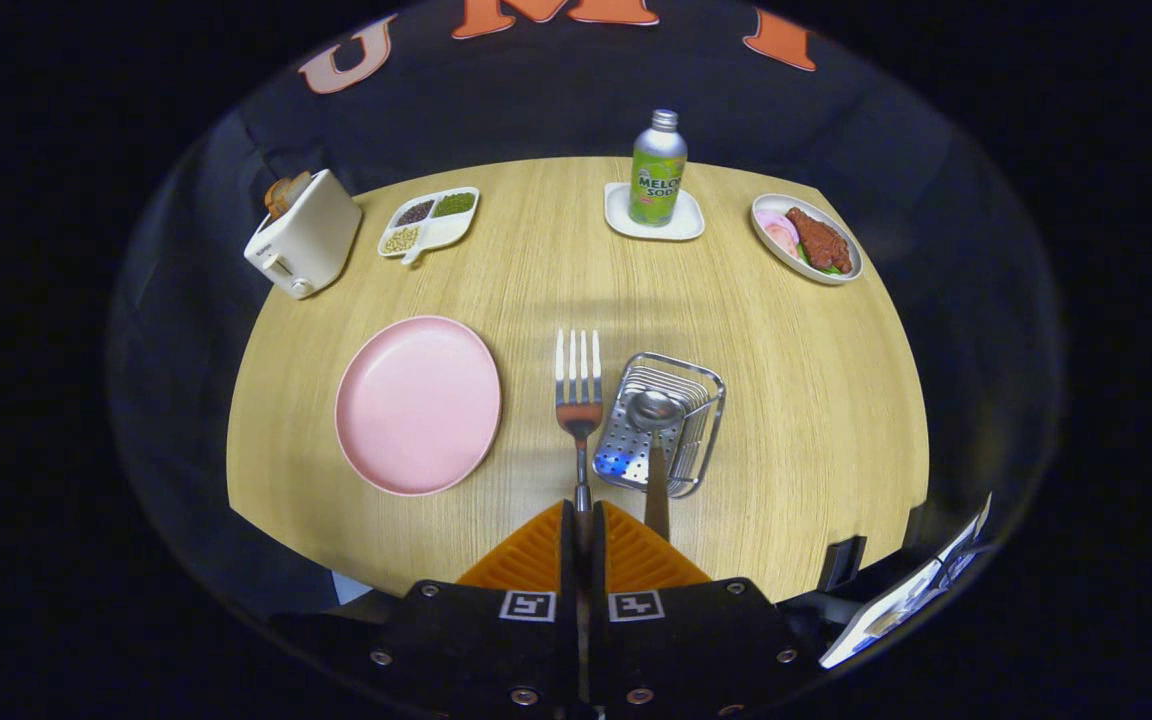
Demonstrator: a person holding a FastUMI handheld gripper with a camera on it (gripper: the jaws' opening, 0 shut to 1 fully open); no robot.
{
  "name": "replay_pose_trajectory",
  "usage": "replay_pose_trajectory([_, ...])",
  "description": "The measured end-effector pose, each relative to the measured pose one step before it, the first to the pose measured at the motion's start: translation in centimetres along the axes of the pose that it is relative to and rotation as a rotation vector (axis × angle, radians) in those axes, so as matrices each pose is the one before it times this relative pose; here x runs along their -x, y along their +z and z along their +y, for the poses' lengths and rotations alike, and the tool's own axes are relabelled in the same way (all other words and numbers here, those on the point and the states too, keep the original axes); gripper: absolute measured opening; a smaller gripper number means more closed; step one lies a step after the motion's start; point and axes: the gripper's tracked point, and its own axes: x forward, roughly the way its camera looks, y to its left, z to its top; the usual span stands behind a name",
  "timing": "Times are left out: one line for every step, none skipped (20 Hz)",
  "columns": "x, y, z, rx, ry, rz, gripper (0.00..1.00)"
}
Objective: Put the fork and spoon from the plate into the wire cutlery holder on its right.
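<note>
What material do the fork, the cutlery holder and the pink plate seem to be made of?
Fork, which the gripper is shut on: polished metal, probably steel, by its mirror-like reflections.
Cutlery holder: shiny metal wire with a perforated sheet; it glints.
Pink plate: matte plastic or melamine, perhaps glazed ceramic; even colour, no glare.

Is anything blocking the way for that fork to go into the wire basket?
Nothing visible does. The tongs are shut on the silver metal fork, just left of the wire cutlery holder. The metal spoon already inside leaves room beside it.
</note>
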Motion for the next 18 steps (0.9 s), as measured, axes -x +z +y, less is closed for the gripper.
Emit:
replay_pose_trajectory([0.106, -0.159, -0.350, -0.01743, 0.00876, 0.02163, 0.05])
replay_pose_trajectory([-0.050, -0.146, -0.282, -0.01522, 0.01437, 0.02441, 0.05])
replay_pose_trajectory([-0.065, -0.287, -0.307, -0.00764, 0.01110, 0.03080, 0.05])
replay_pose_trajectory([-0.179, -0.081, -0.458, -0.00893, 0.00081, 0.01955, 0.05])
replay_pose_trajectory([-0.169, -0.111, -0.471, -0.00389, -0.00348, 0.02363, 0.05])
replay_pose_trajectory([-0.095, -0.118, -0.330, -0.00321, 0.00332, 0.02081, 0.05])
replay_pose_trajectory([0.007, 0.016, -0.084, -0.00816, 0.00663, 0.02065, 0.05])
replay_pose_trajectory([-0.193, -0.151, 0.005, 0.00114, 0.01444, 0.02621, 0.05])
replay_pose_trajectory([-0.271, -0.090, -0.115, -0.00750, 0.00653, 0.03385, 0.05])
replay_pose_trajectory([-0.291, -0.179, -0.193, 0.00091, 0.00091, 0.04113, 0.05])
replay_pose_trajectory([-0.173, 0.059, 0.008, 0.00480, 0.00743, 0.02906, 0.05])
replay_pose_trajectory([-0.191, 0.013, -0.009, 0.00189, -0.00175, 0.02651, 0.05])
replay_pose_trajectory([-0.195, 0.244, 0.106, 0.01122, 0.00239, 0.02001, 0.05])
replay_pose_trajectory([-0.397, -0.085, 0.090, 0.00374, -0.00303, 0.02338, 0.05])
replay_pose_trajectory([-0.199, 0.173, -0.051, 0.00154, -0.00452, 0.01986, 0.05])
replay_pose_trajectory([-0.212, 0.161, -0.046, -0.00345, -0.00368, 0.01810, 0.05])
replay_pose_trajectory([-0.144, 0.416, 0.103, -0.01225, 0.00496, 0.00693, 0.05])
replay_pose_trajectory([0.025, 0.563, -0.385, -0.00442, 0.00137, -0.00121, 0.06])
